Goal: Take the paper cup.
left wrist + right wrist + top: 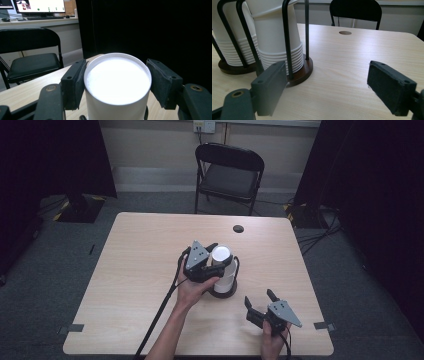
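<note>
Between the left gripper's (117, 82) pads sits the clamped top paper cup (117, 85), its lower body cut off. Right gripper (329, 87) gapes wide, empty, beside the wire cup holder (297, 72), whose top is cut off.

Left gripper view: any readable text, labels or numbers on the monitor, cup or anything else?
None can be read.
Monitor on the desk: pale window with a few dark dots and a small thumbnail, too small and blurred to read.
White paper cup clamped in the left claw: plain, no print.
Black folding chair: no label.
Stacked white paper cups in the black wire holder: plain.
</note>
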`<state>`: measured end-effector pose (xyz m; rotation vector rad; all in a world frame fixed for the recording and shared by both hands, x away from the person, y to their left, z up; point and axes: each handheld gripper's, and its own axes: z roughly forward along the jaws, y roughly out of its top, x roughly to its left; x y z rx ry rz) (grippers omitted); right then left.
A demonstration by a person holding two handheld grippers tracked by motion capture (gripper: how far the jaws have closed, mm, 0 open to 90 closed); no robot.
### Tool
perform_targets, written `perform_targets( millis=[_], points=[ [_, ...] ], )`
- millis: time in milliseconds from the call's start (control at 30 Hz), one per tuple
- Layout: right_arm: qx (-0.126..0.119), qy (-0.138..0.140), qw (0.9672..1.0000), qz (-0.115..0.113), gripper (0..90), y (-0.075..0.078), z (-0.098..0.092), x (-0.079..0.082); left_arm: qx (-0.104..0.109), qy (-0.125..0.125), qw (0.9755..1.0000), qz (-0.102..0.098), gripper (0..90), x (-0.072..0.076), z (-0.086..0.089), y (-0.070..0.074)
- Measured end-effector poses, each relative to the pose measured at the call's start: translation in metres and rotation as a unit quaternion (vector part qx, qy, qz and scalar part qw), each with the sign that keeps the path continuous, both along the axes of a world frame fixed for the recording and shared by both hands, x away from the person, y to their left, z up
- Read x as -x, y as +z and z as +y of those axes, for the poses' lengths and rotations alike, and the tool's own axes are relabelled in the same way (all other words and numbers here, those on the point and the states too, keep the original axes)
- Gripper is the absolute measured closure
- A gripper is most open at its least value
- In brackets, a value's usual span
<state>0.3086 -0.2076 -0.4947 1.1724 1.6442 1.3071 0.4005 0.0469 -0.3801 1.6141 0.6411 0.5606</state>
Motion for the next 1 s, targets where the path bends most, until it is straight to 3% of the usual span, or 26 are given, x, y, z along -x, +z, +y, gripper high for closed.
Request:
perform_targets(
  millis=[333,1000],
  points=[
    [0.000,0.000,1.0000,-0.001,15.6,0.000,0.000,0.000,0.015,0.000,0.9999,-0.007,34.7,0.002,0.003,0.010],
    [0.002,-0.001,1.0000,0.000,15.6,0.000,0.000,0.000,0.021,0.016,0.9995,-0.016,34.8,0.016,0.015,0.027]
  ],
)
